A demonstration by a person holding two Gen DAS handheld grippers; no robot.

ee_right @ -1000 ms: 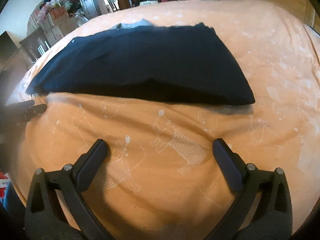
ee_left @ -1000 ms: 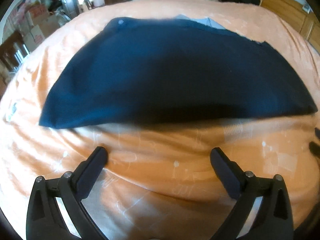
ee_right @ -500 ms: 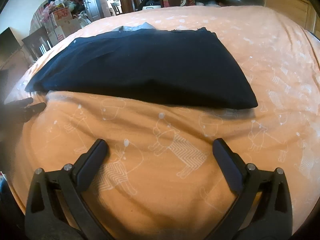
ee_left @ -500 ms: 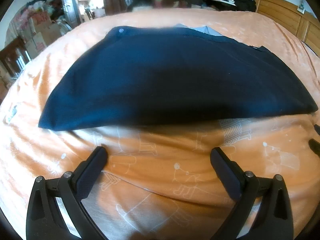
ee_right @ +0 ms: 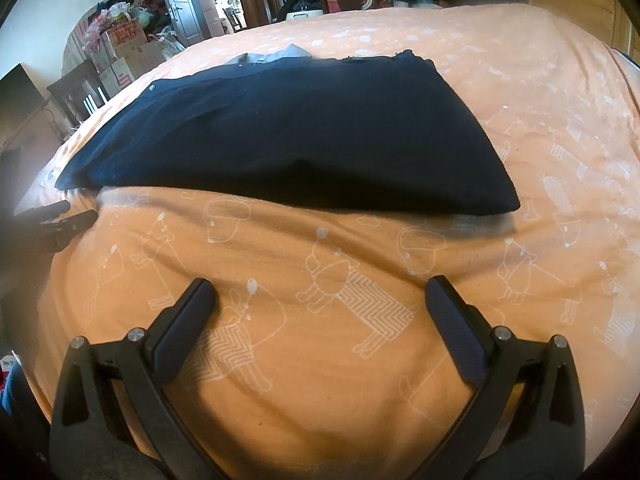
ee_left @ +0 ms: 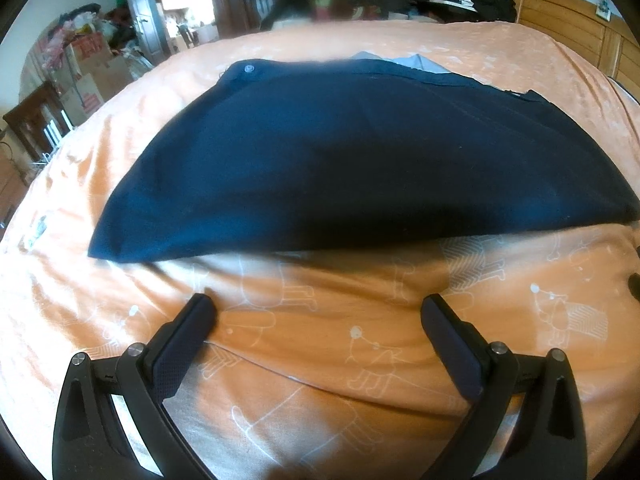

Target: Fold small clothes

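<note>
left claw [ee_left: 316, 312] being held spread, empty | right claw [ee_right: 320, 296] likewise spread, empty | navy garment [ee_left: 360, 160] lying flat, part-folded, on the bed [ee_left: 320, 360] ahead | step judged: between folds | next: near corners needing to be pinched

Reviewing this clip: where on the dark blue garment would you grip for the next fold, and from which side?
Probably the two near corners of the dark blue garment: left gripper on the left point, right gripper on the right point. Come in low from the near edge; the cloth lies flat on the orange sheet, and both grippers are open, facing it.
</note>
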